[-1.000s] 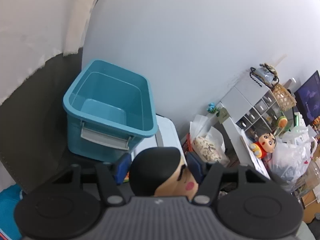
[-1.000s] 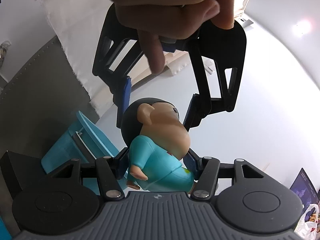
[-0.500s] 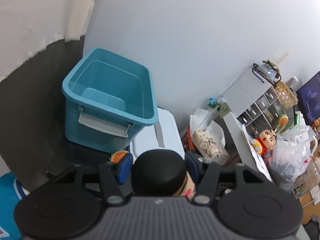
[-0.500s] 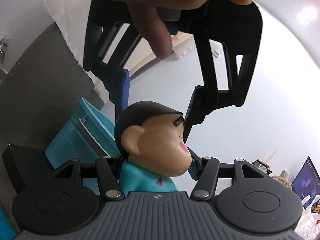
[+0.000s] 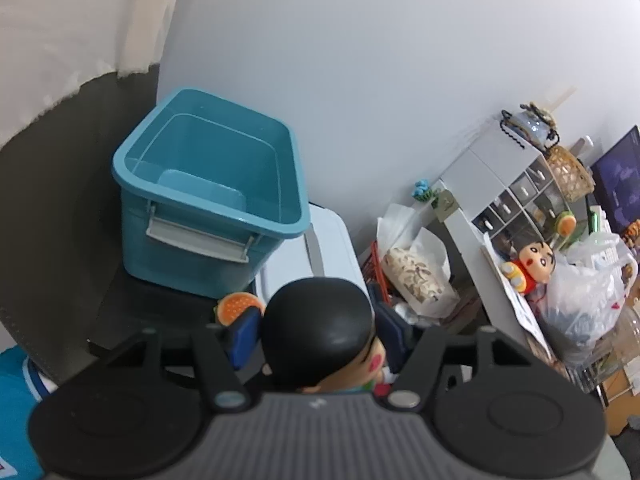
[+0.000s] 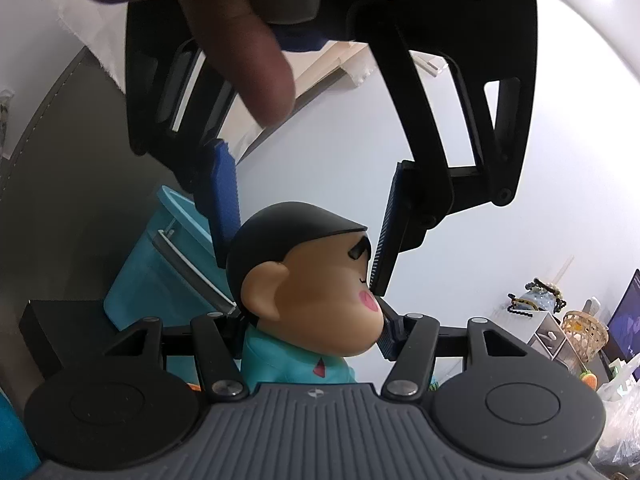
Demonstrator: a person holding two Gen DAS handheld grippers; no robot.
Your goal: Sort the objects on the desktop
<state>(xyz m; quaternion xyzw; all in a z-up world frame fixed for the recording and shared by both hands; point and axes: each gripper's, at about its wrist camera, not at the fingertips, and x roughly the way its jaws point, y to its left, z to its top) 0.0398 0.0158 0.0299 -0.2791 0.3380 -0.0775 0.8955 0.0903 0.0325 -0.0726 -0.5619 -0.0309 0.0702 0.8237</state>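
Both grippers meet at one toy, a black-haired figurine (image 6: 304,280) in a teal shirt with a red tie. Right gripper (image 6: 316,332) points about level, its jaws closed on the figurine's body below the chin; the head stands up in front of its camera, face in profile toward the right. Left gripper (image 6: 304,216) comes down from above, tilted nose-down, a hand (image 6: 224,12) wrapped round its top with one finger hanging loose in front of the linkage. Its blue pads (image 6: 224,188) flank the head, one at the back of the hair, the other at the brow and cheek; jaws opening, and actual contact on the head cannot be made out. From the left wrist view the same head (image 5: 320,328) fills the gap between the fingers, crown uppermost. Beyond it sits an open teal bin (image 5: 208,196) with a grey handle on a dark surface, a white lidded box (image 5: 316,248) beside it, and a small burger toy (image 5: 236,308) near the bin's foot. Cluttered shelves (image 5: 516,188) to the right.
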